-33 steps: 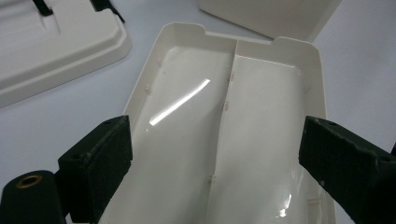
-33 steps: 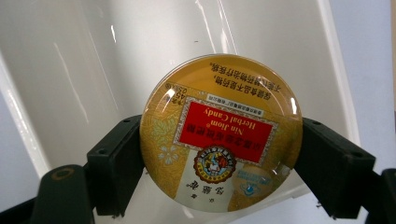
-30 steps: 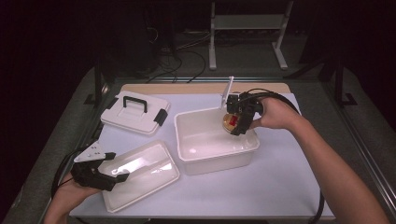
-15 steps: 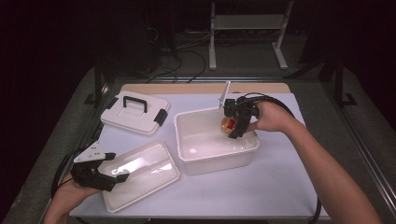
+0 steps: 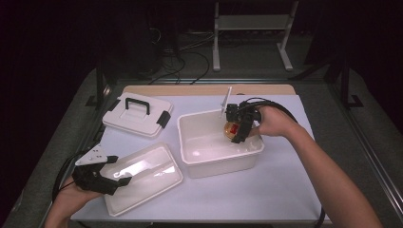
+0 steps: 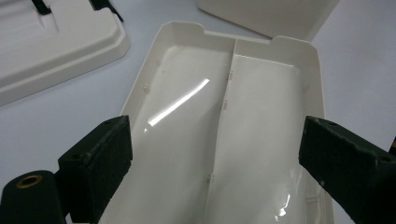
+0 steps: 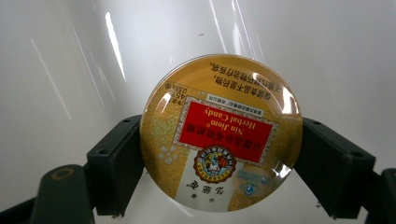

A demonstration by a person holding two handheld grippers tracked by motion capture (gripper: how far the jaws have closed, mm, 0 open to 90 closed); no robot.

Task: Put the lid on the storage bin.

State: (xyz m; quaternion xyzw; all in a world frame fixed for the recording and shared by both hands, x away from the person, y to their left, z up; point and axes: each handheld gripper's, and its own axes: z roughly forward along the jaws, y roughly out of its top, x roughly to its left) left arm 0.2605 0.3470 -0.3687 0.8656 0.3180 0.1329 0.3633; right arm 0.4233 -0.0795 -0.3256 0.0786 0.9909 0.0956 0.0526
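High view: R gripper (image 5: 236, 129) is seen over the far-right rim of the deep white tub (image 5: 209, 159), jaws clamped on a round yellow candy tin (image 5: 232, 128) w/ red label; tin is held between the jaws, just inside the tub's rim, above its floor. L gripper (image 5: 110, 172) is seen at the near-left edge of the shallow tray (image 5: 157, 178), jaws spread wide, nothing held. Lid w/ black handle (image 5: 138, 114) is laid flat well beyond the L gripper, left of the tub.

L gripper view: jaws are set wide apart, empty; the shallow tray (image 6: 233, 121) w/ a centre ridge is seen between and ahead of them. Lid (image 6: 51, 42) is seen ahead to the upper left, tub corner (image 6: 271, 16) ahead at top.

R gripper view: candy tin (image 7: 222, 133) is gripped at both sides by the jaws, label facing cam, text upside down ("Nin Jiom Herbal Candy"). Tub's white inner wall (image 7: 70, 60) is seen behind the tin.
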